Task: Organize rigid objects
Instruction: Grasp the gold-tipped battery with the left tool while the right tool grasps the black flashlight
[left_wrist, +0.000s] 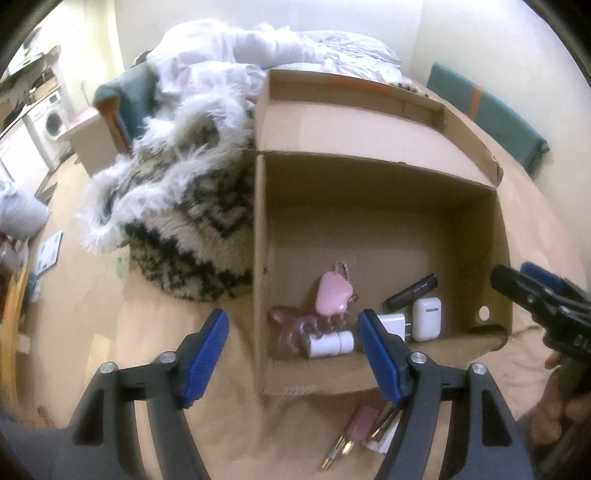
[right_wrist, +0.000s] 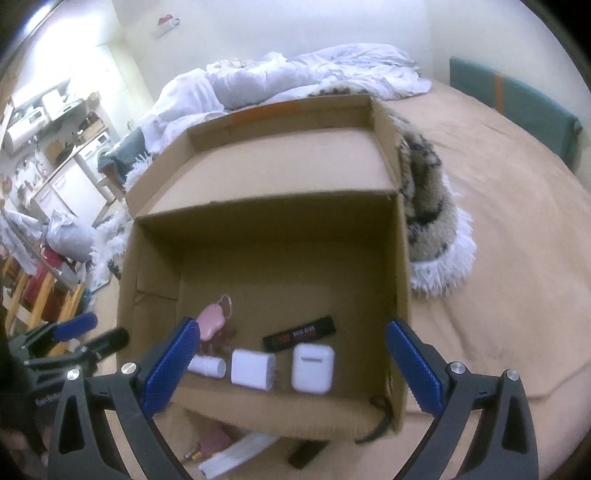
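Note:
An open cardboard box (left_wrist: 369, 192) (right_wrist: 258, 221) stands on a beige bed. Inside lie a white earbud case (left_wrist: 427, 318) (right_wrist: 312, 367), a white charger plug (left_wrist: 393, 325) (right_wrist: 253, 369), a black tube (left_wrist: 412, 291) (right_wrist: 300, 334), a white cylinder (left_wrist: 330, 343) (right_wrist: 208, 366), a pink case (left_wrist: 332, 293) (right_wrist: 212, 321) and a brownish hair clip (left_wrist: 291, 325). My left gripper (left_wrist: 293, 354) is open and empty at the box's near left corner. My right gripper (right_wrist: 293, 365) is open and empty above the box's near edge. Outside the box lie keys with a pink tag (left_wrist: 354, 432) (right_wrist: 210, 445) and a white item (right_wrist: 236, 454).
A shaggy black-and-white rug (left_wrist: 177, 206) (right_wrist: 432, 206) lies bunched beside the box. A white duvet (left_wrist: 258, 48) (right_wrist: 295, 74) is piled behind it. A teal headboard (left_wrist: 487, 107) (right_wrist: 517, 107) stands at the far right. A black item (right_wrist: 304, 454) lies before the box.

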